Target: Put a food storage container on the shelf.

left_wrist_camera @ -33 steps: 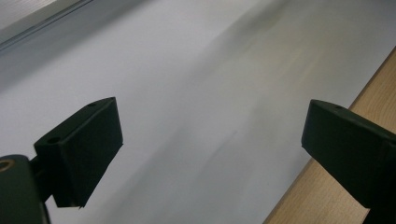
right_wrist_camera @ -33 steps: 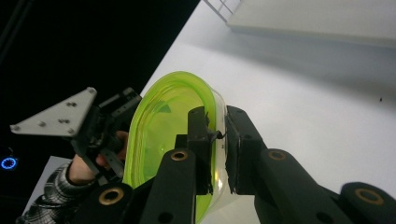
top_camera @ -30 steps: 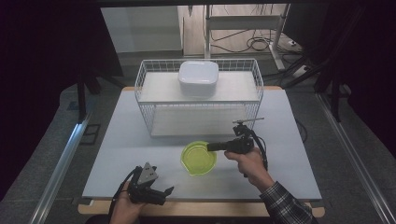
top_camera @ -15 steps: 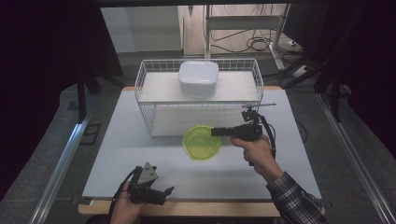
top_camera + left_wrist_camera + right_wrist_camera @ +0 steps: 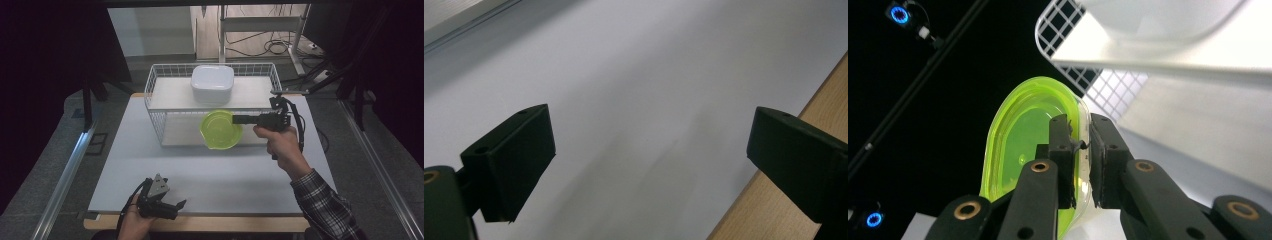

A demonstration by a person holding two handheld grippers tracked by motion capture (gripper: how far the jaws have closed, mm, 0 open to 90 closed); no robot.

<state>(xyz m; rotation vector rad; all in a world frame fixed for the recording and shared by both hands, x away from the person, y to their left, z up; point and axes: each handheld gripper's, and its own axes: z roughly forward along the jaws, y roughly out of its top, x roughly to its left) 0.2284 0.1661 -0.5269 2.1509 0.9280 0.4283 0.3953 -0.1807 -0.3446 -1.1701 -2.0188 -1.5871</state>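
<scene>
My right gripper (image 5: 237, 120) is shut on the rim of a lime-green translucent bowl (image 5: 220, 130), held in the air in front of the white wire rack (image 5: 155, 107). In the right gripper view its two black jaws pinch the bowl (image 5: 1023, 150) wall, one pad inside and one outside, and the bowl stands tilted on edge. A stack of white bowls (image 5: 212, 84) sits on the rack's upper shelf. My left gripper (image 5: 177, 209) rests open near the table's front edge, its jaws wide apart over the bare white mat (image 5: 634, 100) with nothing between them.
The wire rack (image 5: 1083, 75) has a lower shelf behind the green bowl. The wooden table edge (image 5: 774, 210) runs just beside the left gripper. Metal rails flank the table on both sides. A shelf frame and cables stand behind the rack.
My right gripper has lifted the green bowl off the mat and carried it up and toward the rack. The bowl has tilted. The left gripper has stayed put.
</scene>
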